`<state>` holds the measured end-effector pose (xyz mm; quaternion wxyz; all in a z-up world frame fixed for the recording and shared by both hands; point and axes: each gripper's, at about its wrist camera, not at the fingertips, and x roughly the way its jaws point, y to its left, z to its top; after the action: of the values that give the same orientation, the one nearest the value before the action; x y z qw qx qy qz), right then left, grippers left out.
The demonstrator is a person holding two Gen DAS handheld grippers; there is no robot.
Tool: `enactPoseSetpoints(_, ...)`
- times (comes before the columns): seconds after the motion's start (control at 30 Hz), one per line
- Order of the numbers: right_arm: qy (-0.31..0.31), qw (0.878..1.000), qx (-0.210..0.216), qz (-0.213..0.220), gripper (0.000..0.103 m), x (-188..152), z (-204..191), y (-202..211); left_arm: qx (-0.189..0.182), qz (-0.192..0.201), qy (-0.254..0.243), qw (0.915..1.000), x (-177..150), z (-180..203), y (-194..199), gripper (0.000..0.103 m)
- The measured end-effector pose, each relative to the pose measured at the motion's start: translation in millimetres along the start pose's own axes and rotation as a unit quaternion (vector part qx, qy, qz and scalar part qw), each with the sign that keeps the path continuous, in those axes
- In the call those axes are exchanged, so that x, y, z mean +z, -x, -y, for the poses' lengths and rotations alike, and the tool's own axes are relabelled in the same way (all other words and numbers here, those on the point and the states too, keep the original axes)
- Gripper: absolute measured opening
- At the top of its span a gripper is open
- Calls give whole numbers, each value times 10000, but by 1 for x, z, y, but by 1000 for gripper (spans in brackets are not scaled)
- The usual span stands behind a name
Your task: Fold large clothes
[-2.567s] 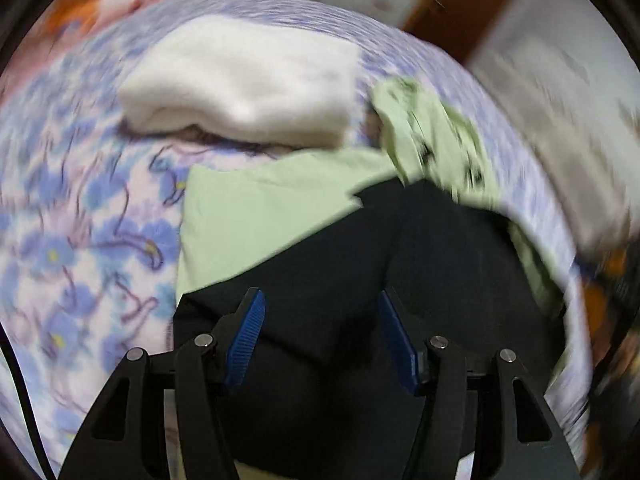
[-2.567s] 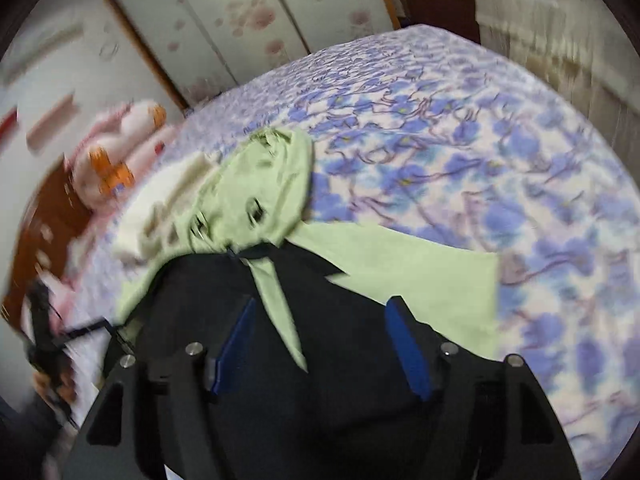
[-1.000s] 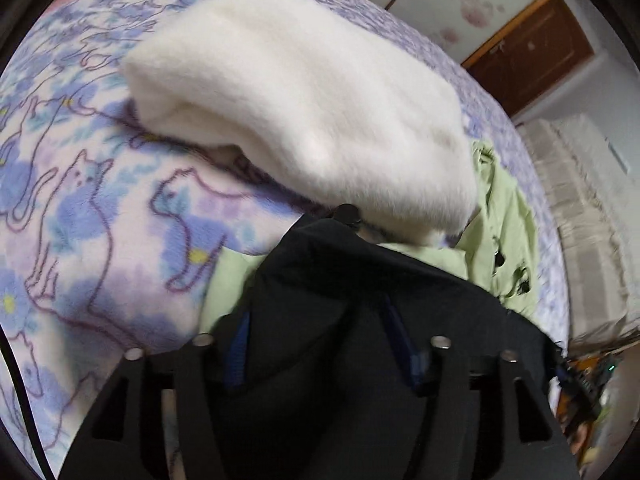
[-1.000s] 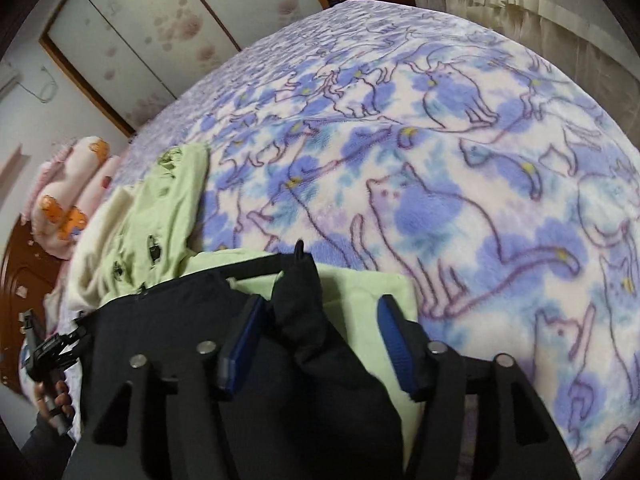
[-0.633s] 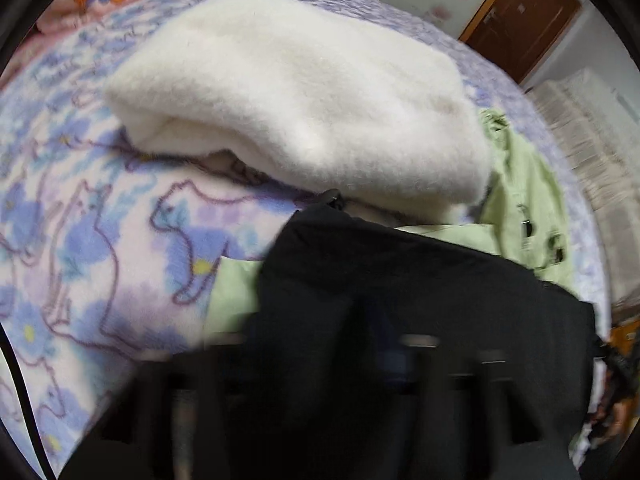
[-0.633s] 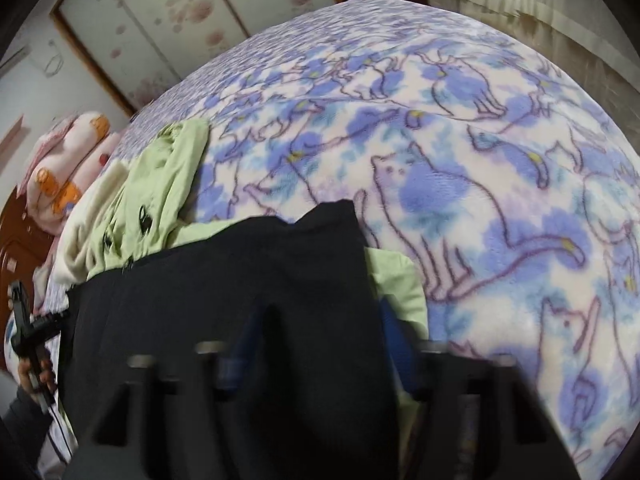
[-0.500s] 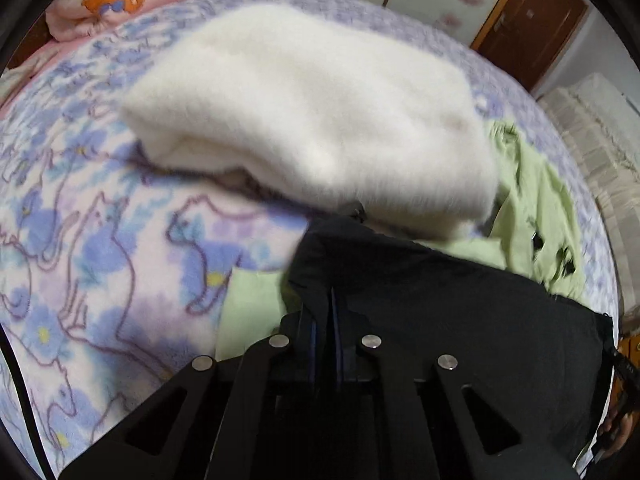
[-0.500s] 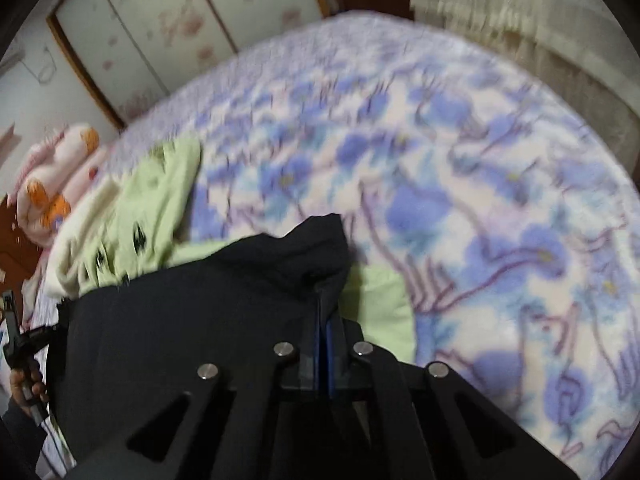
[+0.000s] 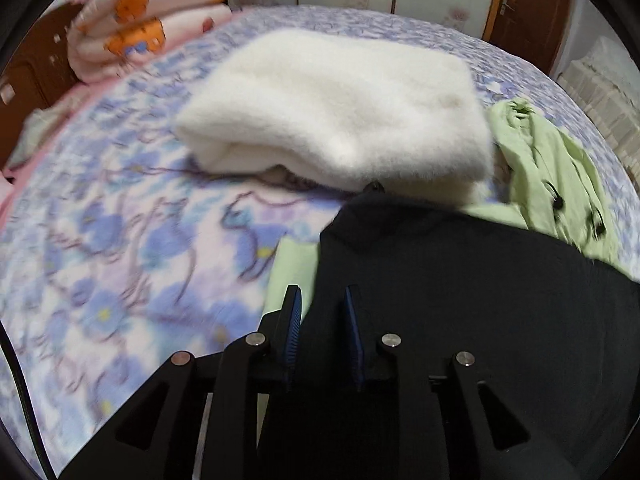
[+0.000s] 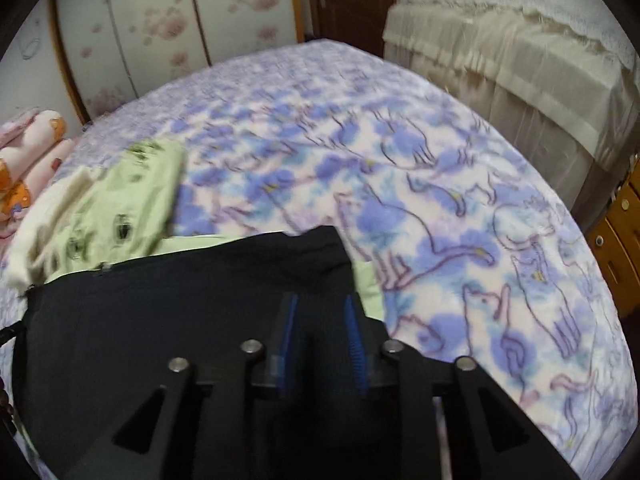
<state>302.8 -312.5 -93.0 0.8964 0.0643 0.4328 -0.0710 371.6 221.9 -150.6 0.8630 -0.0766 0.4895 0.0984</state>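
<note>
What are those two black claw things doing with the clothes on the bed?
A person is folding a black garment on the cat-print bed cover, with a left gripper and a right gripper in their hands. Each one's jaws have just been opening, a little apart, with the dark cloth lying flat beneath and nothing pinched. Under it lies a light green garment, and behind sits a folded fluffy white blanket.

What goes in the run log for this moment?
step: release after fold | left gripper: opening, pads off black garment | right gripper: opening, pads off | garment: on light green garment
</note>
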Motion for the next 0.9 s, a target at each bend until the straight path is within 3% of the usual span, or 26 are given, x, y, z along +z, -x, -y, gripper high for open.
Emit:
enactPoseSetpoints(0.13, 300, 9987, 406, 98, 36, -23, -40, 24, -345, 97, -221, 9991, -37, 26, 40, 21)
enactPoseSetpoints(0.33, 1120, 9852, 1227, -431, 36, -88, -136, 39, -947, -42, -285, 9951, -114, 67, 72, 21)
enactPoseSetpoints(0.4, 1550, 9768, 1373, -553, 36, -115, -164, 42, -890, -155, -404, 9951, -133, 82, 72, 21)
enactPoseSetpoints(0.5, 2086, 9698, 1094, -634, 36, -143, -181, 40, -523, 8, -612, 9968, -150, 86, 73, 21)
enactPoseSetpoints(0.57, 2155, 9701, 926, -622, 36, -147, -166, 38, -337, -38, -604, 9976, -152, 78, 72, 21)
enactPoseSetpoints(0.67, 1729, 9810, 553, -684, 32, -136, -114, 33, -267, -142, -465, 9985, -150, 55, 71, 21)
enactPoseSetpoints(0.7, 1596, 9839, 350, -718, 35, -133, -98, 32, -166, -176, -433, 9988, -150, 48, 71, 21)
enactPoseSetpoints(0.73, 1367, 9877, -9, -759, 46, -130, -75, 29, -131, -201, -382, 9990, -151, 41, 72, 21)
enactPoseSetpoints(0.8, 951, 9904, -461, -895, 46, -126, -33, 27, -294, -233, -262, 9990, -152, 31, 75, 21)
enactPoseSetpoints(0.9, 501, 9932, -171, -1033, 34, -126, 2, 31, -241, -271, -203, 9991, -159, 29, 79, 21)
